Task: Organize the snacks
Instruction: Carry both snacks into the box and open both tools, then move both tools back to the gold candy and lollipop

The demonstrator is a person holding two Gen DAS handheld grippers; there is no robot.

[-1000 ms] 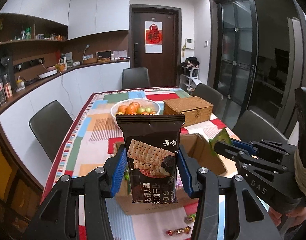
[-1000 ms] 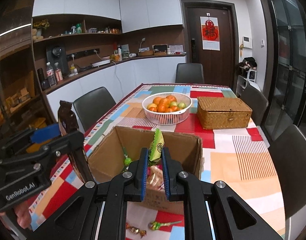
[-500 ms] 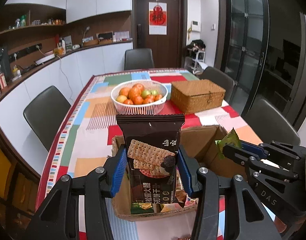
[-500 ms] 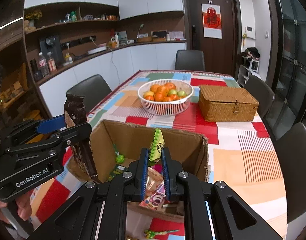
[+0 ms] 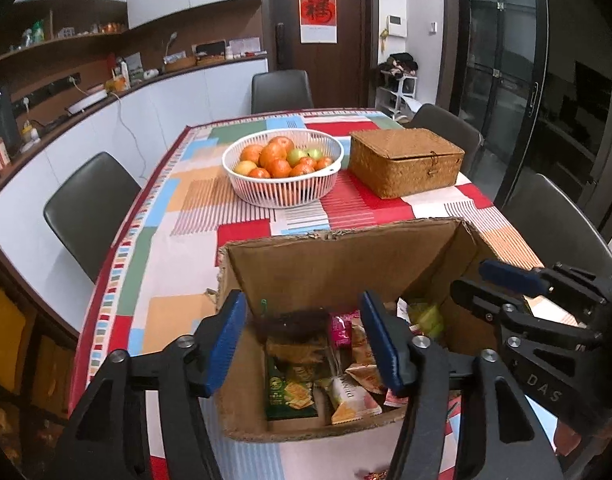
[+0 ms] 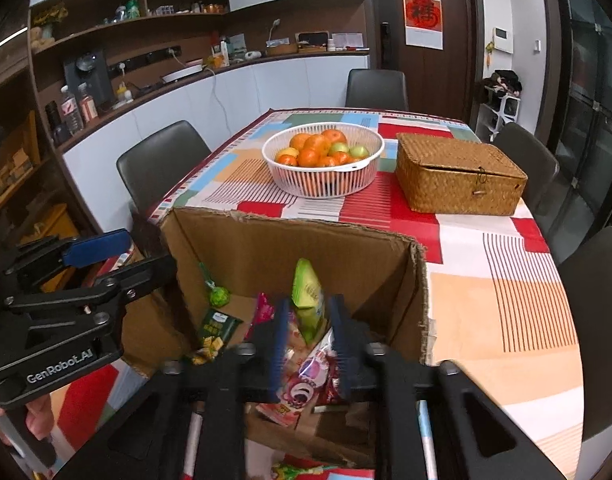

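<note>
An open cardboard box (image 5: pixel 338 258) holds several snack packets. My left gripper (image 5: pixel 303 340) hangs over its near-left part, jaws opening. A dark cracker packet (image 5: pixel 293 320), blurred, is dropping between the pads without touching them. In the right wrist view my right gripper (image 6: pixel 310 340) is over the same box (image 6: pixel 289 248), jaws opening. A green sachet (image 6: pixel 308 296) stands between its blue pads with gaps on both sides. Each gripper shows in the other's view: the right gripper (image 5: pixel 468 276) at the box's right wall, the left gripper (image 6: pixel 149 252) at its left wall.
Beyond the box stand a white basket of fruit (image 5: pixel 281 172) and a shut wicker box (image 5: pixel 406 160) on the patterned tablecloth. Dark chairs (image 5: pixel 85 208) ring the table. Loose wrapped candies (image 6: pixel 301 470) lie at the near edge. A hand (image 6: pixel 37 420) holds the left gripper.
Both grippers moved forward and down over the box. The left jaws widened and the cracker packet slid down out of them. The right jaws parted from the green sachet.
</note>
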